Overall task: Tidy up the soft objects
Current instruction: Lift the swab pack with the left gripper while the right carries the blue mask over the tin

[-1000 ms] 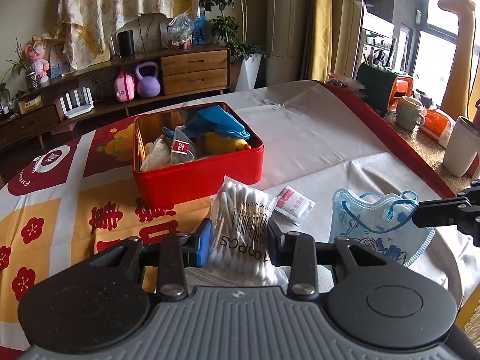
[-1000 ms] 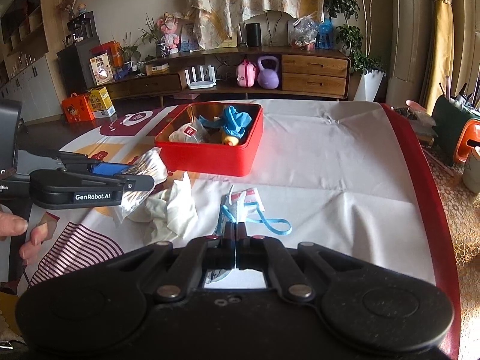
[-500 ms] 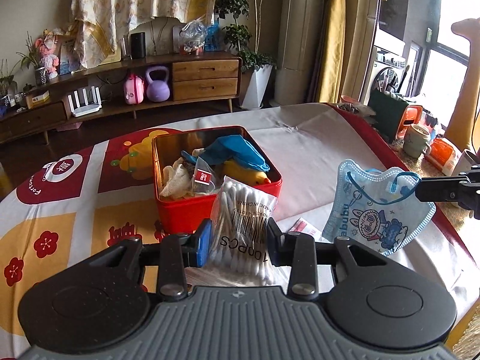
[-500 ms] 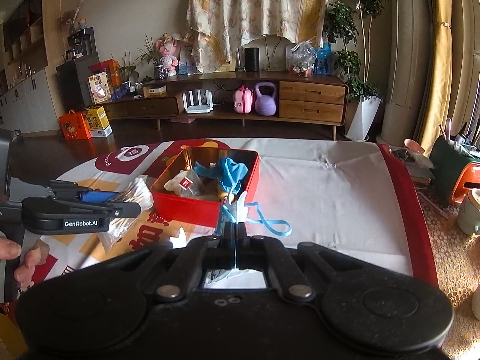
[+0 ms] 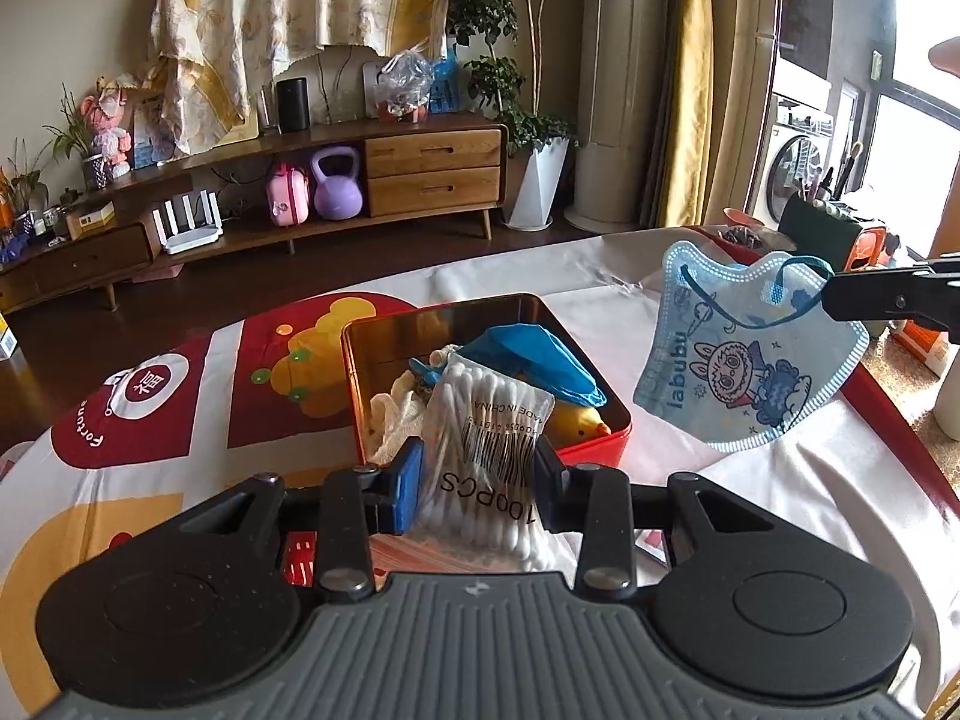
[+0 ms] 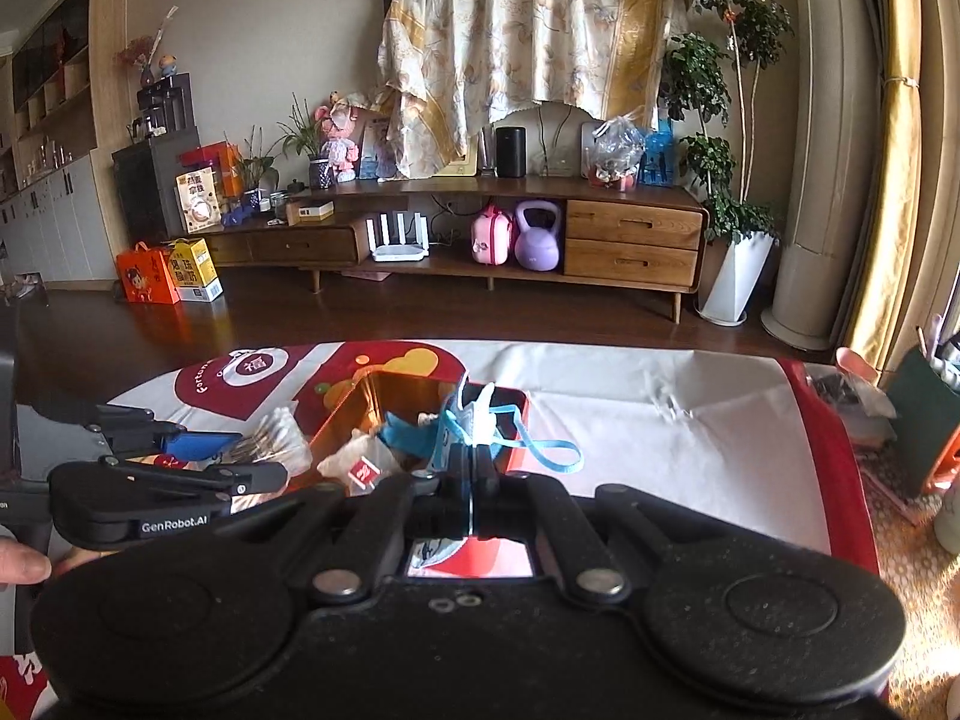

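Living room setup here: long wooden sideboard point(image 6: 468, 234) along the back wall with a purple kettlebell point(image 6: 537, 235) and a pink case point(image 6: 491, 235) on its lower shelf, plus a patterned cloth point(image 6: 528, 30) draped over something above it. The worktop point(image 5: 780, 480) up front has a white cover with red and yellow prints on the left part.

A red tin box point(image 5: 480, 384) sits open on the worktop, gold-looking inside. It already has a blue cloth item point(image 5: 534, 360), something yellow point(image 5: 579, 423) and some white netting stuff point(image 5: 390, 414) in it, and a small clear packet with a red label point(image 6: 363, 468) shows in the right wrist view.

The left gripper point(image 5: 474, 474) has its jaws clamped on a clear bag of cotton swabs point(image 5: 480, 450), printed "100PCS" with a barcode. The bag is off the worktop, hovering right at the near edge of the box, its top end poking out over the contents.

The right gripper point(image 6: 472, 465) has its jaws pressed together on a light blue kids' face mask point(image 5: 744, 354) with a cartoon bunny character and "labubu" on it. The mask hangs in the air to the right of the box and above the worktop, blue ear loop point(image 6: 546, 450) dangling free. From the right wrist view it lines up with the box.
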### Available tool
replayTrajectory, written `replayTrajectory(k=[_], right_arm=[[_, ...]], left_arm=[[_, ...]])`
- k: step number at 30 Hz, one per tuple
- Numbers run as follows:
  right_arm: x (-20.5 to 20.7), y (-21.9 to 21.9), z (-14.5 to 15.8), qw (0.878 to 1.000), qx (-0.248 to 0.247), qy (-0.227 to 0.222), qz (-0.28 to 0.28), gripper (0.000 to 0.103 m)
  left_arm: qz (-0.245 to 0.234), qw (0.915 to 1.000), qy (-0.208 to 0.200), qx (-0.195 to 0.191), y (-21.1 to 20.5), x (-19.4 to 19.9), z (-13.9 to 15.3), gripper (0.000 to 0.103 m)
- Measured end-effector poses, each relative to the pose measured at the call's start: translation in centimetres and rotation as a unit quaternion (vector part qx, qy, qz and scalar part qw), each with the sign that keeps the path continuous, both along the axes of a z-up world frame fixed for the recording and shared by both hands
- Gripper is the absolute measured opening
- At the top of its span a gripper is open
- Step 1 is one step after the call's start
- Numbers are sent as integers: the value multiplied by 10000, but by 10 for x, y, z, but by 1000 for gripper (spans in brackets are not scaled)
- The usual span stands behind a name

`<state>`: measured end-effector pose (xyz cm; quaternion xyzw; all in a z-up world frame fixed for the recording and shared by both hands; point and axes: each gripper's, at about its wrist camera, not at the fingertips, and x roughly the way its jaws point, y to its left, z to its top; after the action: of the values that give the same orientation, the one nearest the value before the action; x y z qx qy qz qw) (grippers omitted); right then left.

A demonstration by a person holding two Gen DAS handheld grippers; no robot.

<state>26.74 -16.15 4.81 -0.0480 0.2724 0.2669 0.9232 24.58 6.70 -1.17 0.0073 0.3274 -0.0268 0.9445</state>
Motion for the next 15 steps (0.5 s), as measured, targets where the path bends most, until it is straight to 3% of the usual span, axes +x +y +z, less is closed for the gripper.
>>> replayTrajectory(k=[7,15], right_arm=[[29,25,-4,10000,-63,-21,52,0],[56,51,-22,9998,-172,9,50,0]], left_arm=[[0,9999,-36,160,3,31,1,36],[140,9995,51,292,4,66,-17,36]])
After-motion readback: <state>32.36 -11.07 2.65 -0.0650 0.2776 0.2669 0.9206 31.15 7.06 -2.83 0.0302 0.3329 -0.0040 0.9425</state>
